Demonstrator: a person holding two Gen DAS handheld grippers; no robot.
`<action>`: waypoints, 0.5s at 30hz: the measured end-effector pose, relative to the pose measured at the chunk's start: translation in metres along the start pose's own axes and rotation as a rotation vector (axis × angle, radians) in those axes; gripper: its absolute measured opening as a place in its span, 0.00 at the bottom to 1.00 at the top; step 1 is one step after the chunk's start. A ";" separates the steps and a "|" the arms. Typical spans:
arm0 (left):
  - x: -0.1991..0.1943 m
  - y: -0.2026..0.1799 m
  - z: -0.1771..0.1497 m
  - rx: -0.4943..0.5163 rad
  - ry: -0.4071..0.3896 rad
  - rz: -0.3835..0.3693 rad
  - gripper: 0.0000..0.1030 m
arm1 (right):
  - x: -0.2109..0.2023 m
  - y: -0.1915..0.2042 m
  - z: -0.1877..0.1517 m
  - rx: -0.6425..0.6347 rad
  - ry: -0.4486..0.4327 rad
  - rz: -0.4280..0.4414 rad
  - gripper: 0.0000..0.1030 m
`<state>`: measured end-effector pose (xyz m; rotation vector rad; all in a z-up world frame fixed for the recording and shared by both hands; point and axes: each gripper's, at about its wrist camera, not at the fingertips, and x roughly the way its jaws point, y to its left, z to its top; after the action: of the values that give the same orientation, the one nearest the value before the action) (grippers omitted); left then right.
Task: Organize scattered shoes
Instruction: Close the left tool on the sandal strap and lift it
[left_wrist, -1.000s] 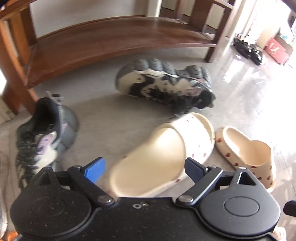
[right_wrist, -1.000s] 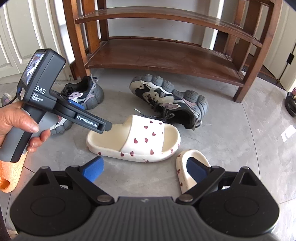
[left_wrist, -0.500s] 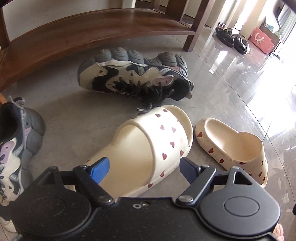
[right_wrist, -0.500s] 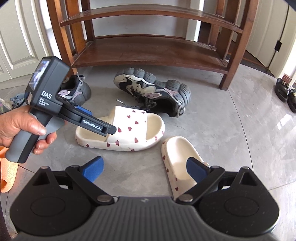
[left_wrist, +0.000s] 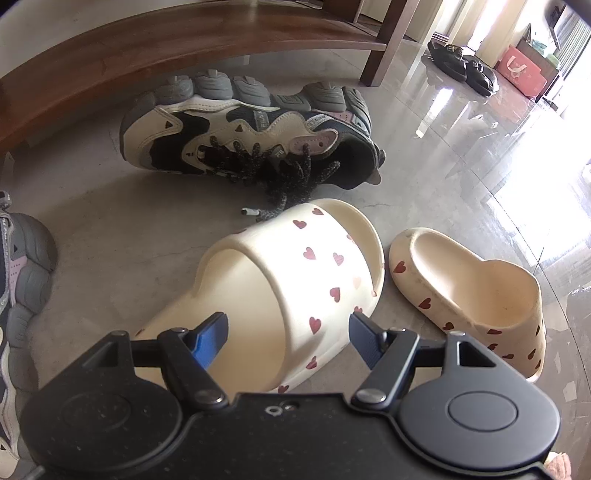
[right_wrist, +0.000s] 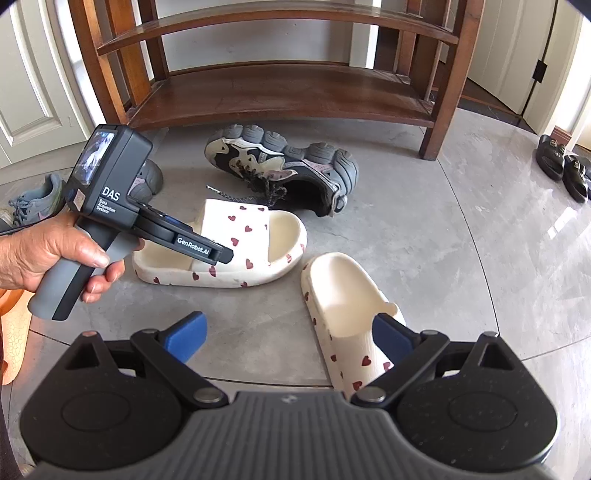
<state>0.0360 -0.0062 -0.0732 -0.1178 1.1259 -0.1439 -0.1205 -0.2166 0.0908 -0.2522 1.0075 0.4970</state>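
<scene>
The left wrist camera looks steeply down from close above the heart-print slide (left_wrist: 295, 280), floor filling most of its view. The right wrist camera sits farther back, also tilted down, facing the wooden shoe rack (right_wrist: 280, 92). Both views share that slide, its mate (right_wrist: 347, 306), the tipped sneaker (left_wrist: 251, 140) and the rack's bottom shelf.

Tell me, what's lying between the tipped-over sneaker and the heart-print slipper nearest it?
Only the sneaker's loose speckled lace, trailing over bare grey floor toward the slipper. The right wrist view shows it best; the left shows the same.
</scene>
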 end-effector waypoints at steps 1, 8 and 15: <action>0.001 -0.001 0.000 0.002 0.001 -0.002 0.69 | 0.000 -0.001 -0.001 0.003 0.002 -0.001 0.95; 0.013 -0.006 0.003 0.013 0.010 -0.007 0.60 | -0.001 -0.008 -0.005 0.017 0.009 -0.007 0.94; 0.018 -0.015 0.006 0.035 0.002 -0.044 0.48 | -0.003 -0.012 -0.005 0.026 0.004 -0.003 0.94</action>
<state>0.0478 -0.0237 -0.0841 -0.1116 1.1224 -0.2027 -0.1198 -0.2299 0.0900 -0.2317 1.0166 0.4807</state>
